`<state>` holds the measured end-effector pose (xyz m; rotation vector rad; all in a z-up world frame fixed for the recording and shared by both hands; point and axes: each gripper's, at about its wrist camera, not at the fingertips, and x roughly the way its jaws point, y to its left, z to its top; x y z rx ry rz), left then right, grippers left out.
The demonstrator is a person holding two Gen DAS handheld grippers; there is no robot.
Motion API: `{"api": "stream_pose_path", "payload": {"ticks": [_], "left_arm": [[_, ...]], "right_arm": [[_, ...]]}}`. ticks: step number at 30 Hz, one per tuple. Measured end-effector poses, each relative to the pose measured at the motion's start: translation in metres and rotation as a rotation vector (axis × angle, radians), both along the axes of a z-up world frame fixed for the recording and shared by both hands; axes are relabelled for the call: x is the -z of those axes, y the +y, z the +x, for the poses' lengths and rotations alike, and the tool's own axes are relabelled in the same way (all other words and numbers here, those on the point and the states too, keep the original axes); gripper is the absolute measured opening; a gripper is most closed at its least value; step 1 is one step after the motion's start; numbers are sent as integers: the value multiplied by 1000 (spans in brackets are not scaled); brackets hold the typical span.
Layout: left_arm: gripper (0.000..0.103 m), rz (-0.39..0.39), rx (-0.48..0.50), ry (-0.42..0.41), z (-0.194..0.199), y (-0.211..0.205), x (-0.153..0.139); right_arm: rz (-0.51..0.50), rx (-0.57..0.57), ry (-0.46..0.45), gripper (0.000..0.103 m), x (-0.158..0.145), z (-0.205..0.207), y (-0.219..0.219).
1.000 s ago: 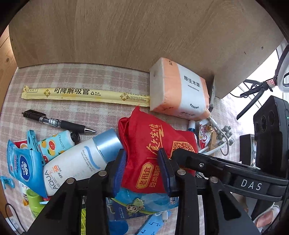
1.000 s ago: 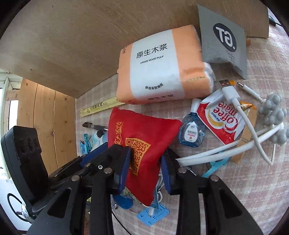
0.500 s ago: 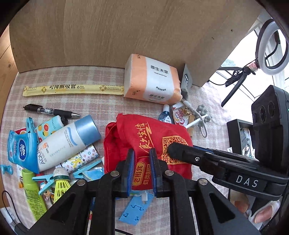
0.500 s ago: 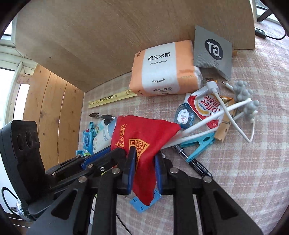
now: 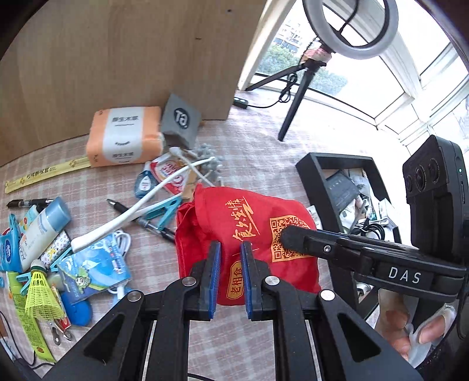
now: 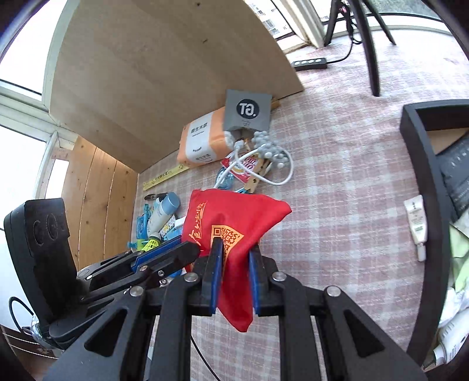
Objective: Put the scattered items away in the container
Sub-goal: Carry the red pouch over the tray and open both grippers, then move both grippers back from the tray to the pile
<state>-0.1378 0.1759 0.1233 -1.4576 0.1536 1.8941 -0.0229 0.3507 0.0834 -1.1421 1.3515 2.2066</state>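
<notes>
Above the checked counter (image 5: 258, 140), left of the black open-topped container (image 5: 316, 175), a soft red fabric pouch (image 5: 252, 231) hangs between both tools: left tool (image 5: 230, 278) and right tool (image 6: 234, 275) closing, each clamped on it; container nearer the right one.

A home room set up for filming: a desk (image 5: 252, 146) under a pink checked cloth, littered with household odds and ends, sits by bright windows (image 5: 410, 58). Behind the desk stands a ring light (image 5: 348, 26) on a tripod.
</notes>
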Motion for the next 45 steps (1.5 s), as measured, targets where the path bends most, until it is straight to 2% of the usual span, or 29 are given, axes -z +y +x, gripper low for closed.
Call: {"api": "stream_pose_path", "payload": {"ticks": [7,13,14,15,18,20,22,29,32,37,42,45], "left_arm": [[11,40,131,51,51,59,-25],[11,32,159,51,70,67,-25],[11,27,156,56,72,65,-25],[11,21,151,57,72,63,-24],[11,4,126,66,71,54,-22],[11,-12,99,83,69,44,-21],[12,-26,75,84,66,31,-17],[14,-82,-67,63,54,-43,4],[22,-105,-146,59,49,-83,11],[23,-126,-280,40,44,-142,20],[23,-126,-370,34,40,-177,26],[23,-126,-387,34,38,-184,27]], "right_arm": [[79,221,-13,16,-30,119,59],[115,399,-48,16,-39,201,109],[126,408,-55,19,-40,210,115],[146,412,-81,20,-40,216,122],[244,469,-209,32,-45,230,131],[274,469,-217,42,-48,235,133],[280,450,-201,47,-50,236,132],[308,352,-162,47,-52,209,108],[340,297,-165,47,-50,190,94],[370,211,-177,47,-43,159,70],[369,129,-168,47,-34,131,51],[357,83,-159,47,-30,116,42]]}}
